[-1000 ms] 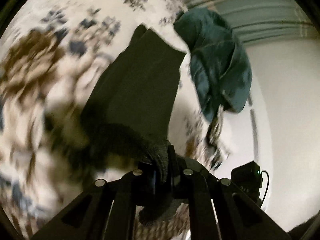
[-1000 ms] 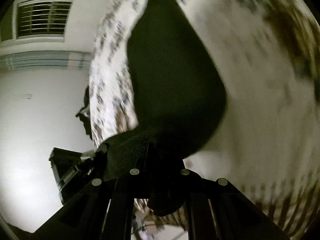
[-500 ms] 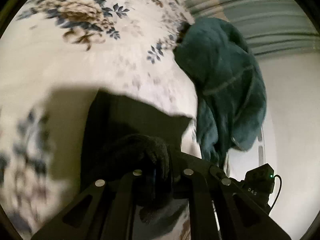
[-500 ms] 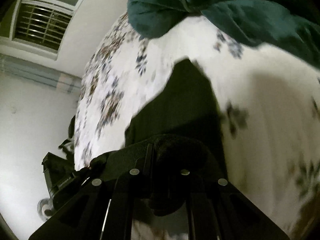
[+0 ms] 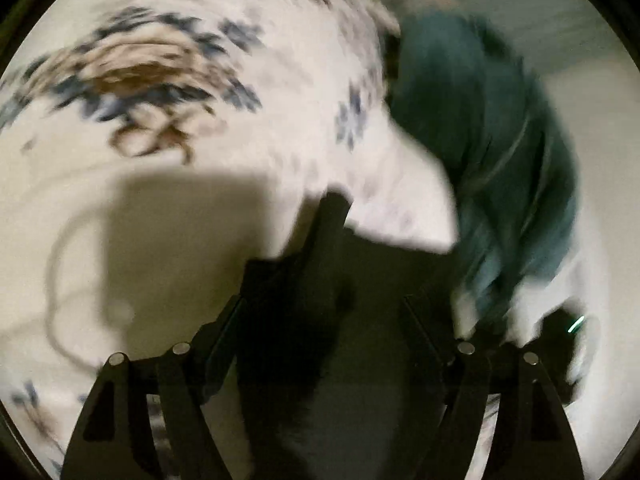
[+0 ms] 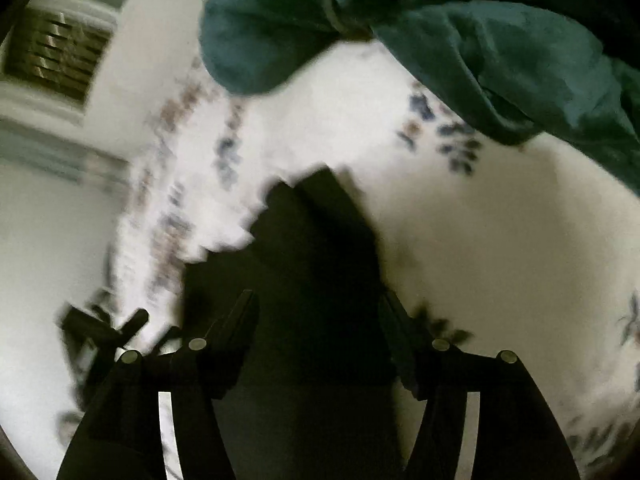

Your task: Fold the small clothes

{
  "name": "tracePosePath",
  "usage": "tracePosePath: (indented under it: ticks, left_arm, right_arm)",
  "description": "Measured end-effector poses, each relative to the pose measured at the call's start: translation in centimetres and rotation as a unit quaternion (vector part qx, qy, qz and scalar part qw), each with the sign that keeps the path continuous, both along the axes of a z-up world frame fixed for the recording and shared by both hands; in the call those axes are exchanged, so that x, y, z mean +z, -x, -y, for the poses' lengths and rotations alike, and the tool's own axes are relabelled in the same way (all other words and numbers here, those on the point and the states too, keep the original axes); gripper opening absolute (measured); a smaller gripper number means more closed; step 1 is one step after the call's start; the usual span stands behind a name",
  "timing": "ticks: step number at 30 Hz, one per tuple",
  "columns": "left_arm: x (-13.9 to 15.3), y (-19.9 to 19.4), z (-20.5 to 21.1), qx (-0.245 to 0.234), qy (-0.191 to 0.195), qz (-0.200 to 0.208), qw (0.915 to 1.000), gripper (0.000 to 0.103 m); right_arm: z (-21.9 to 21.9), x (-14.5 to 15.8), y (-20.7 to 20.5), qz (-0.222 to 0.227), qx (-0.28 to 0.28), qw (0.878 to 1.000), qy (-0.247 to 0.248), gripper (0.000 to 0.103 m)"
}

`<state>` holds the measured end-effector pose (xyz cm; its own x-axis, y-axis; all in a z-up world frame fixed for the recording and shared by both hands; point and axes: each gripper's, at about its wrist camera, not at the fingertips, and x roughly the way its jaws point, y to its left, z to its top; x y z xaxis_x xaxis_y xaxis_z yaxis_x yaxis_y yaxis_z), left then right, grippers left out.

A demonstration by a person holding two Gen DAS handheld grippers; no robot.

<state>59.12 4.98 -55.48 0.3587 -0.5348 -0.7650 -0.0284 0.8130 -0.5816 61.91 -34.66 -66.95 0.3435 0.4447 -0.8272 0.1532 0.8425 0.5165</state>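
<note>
A dark, near-black small garment (image 5: 372, 268) lies flat on the floral bedsheet (image 5: 280, 80), blurred by motion. My left gripper (image 5: 328, 308) is over its near edge with jaws opening; the cloth lies between the spread fingers, and the pads are off it. In the right wrist view the same dark garment (image 6: 320, 232) stretches away from my right gripper (image 6: 318, 312), whose jaws are also opening around the cloth without pressing it. A crumpled teal garment (image 5: 480, 140) lies beyond on the bed and fills the top of the right wrist view (image 6: 460, 40).
The bedsheet (image 6: 500, 220) drops off at its edge toward a pale floor (image 6: 48, 240). A barred window (image 6: 52, 52) is on the far wall. A black device with a green light (image 5: 560, 340) is at the left view's right edge.
Both grippers carried the dark garment across the bed toward the teal one, lowered it, then went from shut on the cloth to spread apart, letting it go.
</note>
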Motion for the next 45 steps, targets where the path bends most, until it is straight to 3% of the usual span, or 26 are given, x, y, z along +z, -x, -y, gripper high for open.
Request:
tracePosePath:
  ticks: [1, 2, 3, 4, 8, 10, 11, 12, 13, 14, 16, 20, 23, 25, 27, 30, 34, 36, 37, 38, 40, 43, 45]
  left_arm:
    - [-0.2, -0.3, 1.0, -0.013, -0.021, 0.009, 0.9997, 0.073]
    - [-0.4, -0.6, 1.4, -0.016, -0.026, 0.02, 0.9993, 0.045]
    - [-0.6, -1.2, 1.6, -0.014, -0.035, 0.023, 0.999, 0.011]
    - [-1.3, -2.0, 1.3, -0.007, -0.05, 0.015, 0.9986, 0.011]
    - [-3.1, -2.9, -0.1, 0.003, -0.044, -0.018, 0.9989, 0.015]
    - [-2.0, -2.4, -0.6, 0.001, -0.039, -0.021, 0.999, 0.017]
    - [-1.2, -2.1, -0.8, 0.001, -0.042, -0.02, 0.9989, 0.03]
    - [0.0, -1.0, -0.9, -0.002, -0.041, -0.013, 0.9991, 0.056]
    - [1.0, 0.0, -0.9, -0.004, -0.039, -0.005, 0.9992, 0.074]
    - [2.4, 1.7, -1.2, -0.001, -0.035, 0.008, 0.9993, 0.09]
    - [3.9, 4.9, -1.3, 0.007, -0.017, 0.018, 0.9997, 0.09]
    - [4.0, 13.7, -1.6, 0.053, 0.03, -0.01, 0.9981, 0.09]
    - [1.7, 20.1, -1.1, 0.118, 0.085, -0.061, 0.9876, 0.09]
    - [-0.5, 23.3, -0.3, 0.162, 0.131, -0.088, 0.9741, 0.09]
    - [-3.4, 24.6, 1.0, 0.193, 0.183, -0.113, 0.9573, 0.09]
    - [-6.7, 24.0, 2.8, 0.22, 0.229, -0.123, 0.9401, 0.09]
    - [-7.0, 22.0, 2.8, 0.284, 0.214, -0.088, 0.9304, 0.088]
    - [-5.9, 21.3, 2.1, 0.301, 0.199, -0.055, 0.9311, 0.045]
    - [-5.6, 20.9, 1.8, 0.301, 0.197, -0.046, 0.9317, 0.035]
    - [-5.3, 20.8, 1.5, 0.3, 0.197, -0.037, 0.9327, 0.029]
    - [-4.4, 20.4, 0.7, 0.284, 0.176, -0.028, 0.9419, 0.028]
    - [-3.4, 19.7, -1.0, 0.259, 0.186, -0.046, 0.9468, 0.025]
    - [-2.0, 19.2, -2.4, 0.232, 0.182, -0.045, 0.9544, 0.024]
  right_arm:
    - [-0.5, -0.7, -0.5, -0.005, 0.011, 1.0, 0.008, 0.064]
    - [-1.0, -1.2, -0.7, -0.004, 0.021, 1.0, 0.01, 0.051]
    - [-1.4, -1.4, -1.0, -0.001, 0.026, 1.0, 0.013, 0.032]
    - [-1.8, -1.6, -1.6, -0.004, 0.026, 0.999, 0.026, 0.007]
    - [-1.9, -2.8, -2.8, -0.022, 0.009, 0.998, 0.062, 0.006]
    - [-2.4, -2.8, -2.8, -0.032, 0.022, 0.997, 0.068, 0.007]
    - [-2.3, -2.2, -2.6, -0.036, 0.026, 0.997, 0.056, 0.009]
    - [-2.0, -1.7, -2.3, -0.042, 0.029, 0.998, 0.048, 0.013]
    - [-1.8, -0.8, -1.6, -0.047, 0.034, 0.997, 0.044, 0.031]
    - [-1.3, 0.2, -0.5, -0.046, 0.042, 0.997, 0.038, 0.06]
    - [-0.5, 1.7, 1.9, -0.039, 0.066, 0.997, 0.024, 0.076]
    - [0.8, 2.5, 6.4, -0.062, 0.099, 0.993, 0.026, 0.079]
    - [1.8, 1.1, 8.5, -0.088, 0.124, 0.988, 0.004, 0.079]
    - [2.1, -0.3, 8.3, -0.099, 0.133, 0.986, -0.012, 0.079]
    - [2.0, -1.6, 7.5, -0.1, 0.137, 0.985, -0.028, 0.079]
    - [1.1, -3.9, 4.3, -0.097, 0.144, 0.983, -0.057, 0.079]
    - [-1.2, -7.4, -0.4, -0.107, 0.143, 0.979, -0.094, 0.079]
    - [-2.1, -8.6, -2.0, -0.103, 0.125, 0.979, -0.125, 0.081]
    - [-2.4, -8.8, -2.3, -0.098, 0.117, 0.979, -0.134, 0.08]
    - [-2.9, -9.0, -2.3, -0.097, 0.107, 0.979, -0.143, 0.07]
    - [-3.5, -9.4, -1.9, -0.104, 0.105, 0.979, -0.14, 0.036]
    - [-3.2, -8.6, 0.5, -0.098, 0.069, 0.98, -0.157, 0.029]
    - [-3.2, -7.0, 3.4, -0.088, 0.047, 0.982, -0.16, 0.026]
